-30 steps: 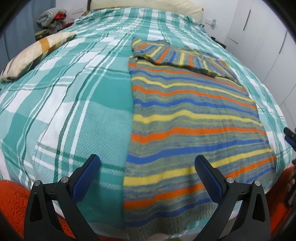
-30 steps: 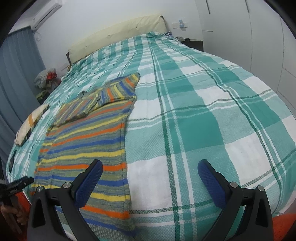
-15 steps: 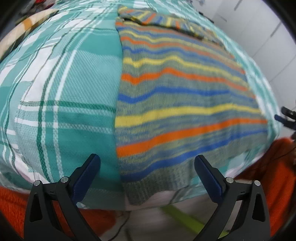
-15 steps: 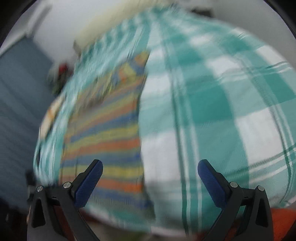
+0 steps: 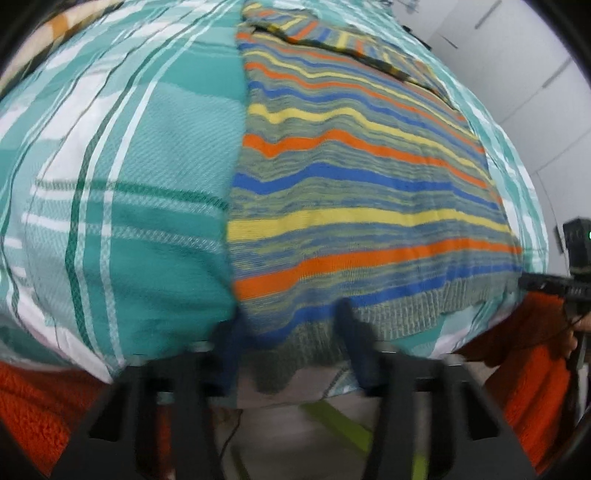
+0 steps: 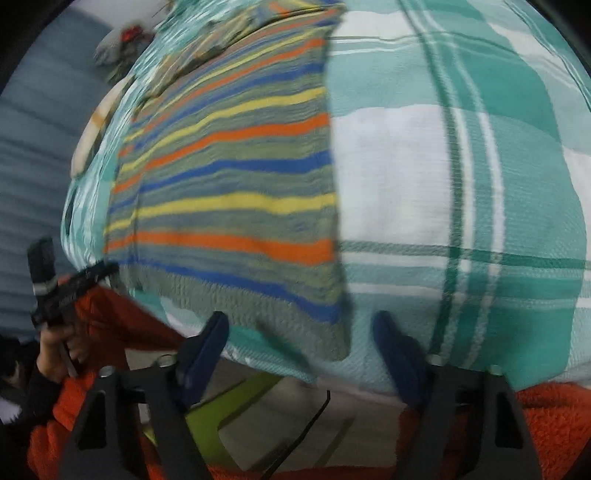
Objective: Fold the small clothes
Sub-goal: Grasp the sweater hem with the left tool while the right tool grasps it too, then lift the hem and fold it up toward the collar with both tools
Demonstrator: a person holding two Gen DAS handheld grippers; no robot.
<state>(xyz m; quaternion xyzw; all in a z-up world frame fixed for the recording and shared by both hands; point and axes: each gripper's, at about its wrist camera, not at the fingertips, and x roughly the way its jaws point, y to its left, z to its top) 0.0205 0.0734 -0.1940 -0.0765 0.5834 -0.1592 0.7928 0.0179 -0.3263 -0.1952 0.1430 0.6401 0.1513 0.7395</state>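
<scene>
A striped sweater is laid flat on a bed covered by a teal plaid bedspread. The sweater's ribbed hem hangs just over the near edge of the bed, and a folded sleeve is seen lying across the sweater's far end.

The left gripper is held at the hem's left corner. Its blue fingers are seen on either side of that corner with a gap between them, so the jaws are partly open; because of blur, contact with the cloth cannot be told.

The right gripper is held at the hem's right corner, as seen in the right wrist view. Its fingers are spread wide, and the corner lies between them without being pinched.

Each gripper is also caught at the edge of the other's view, beside the hem. Orange fuzzy fabric is seen below the hem, under the bed's edge. A patterned pillow lies on the bedspread, well to the left of the sweater's far end.
</scene>
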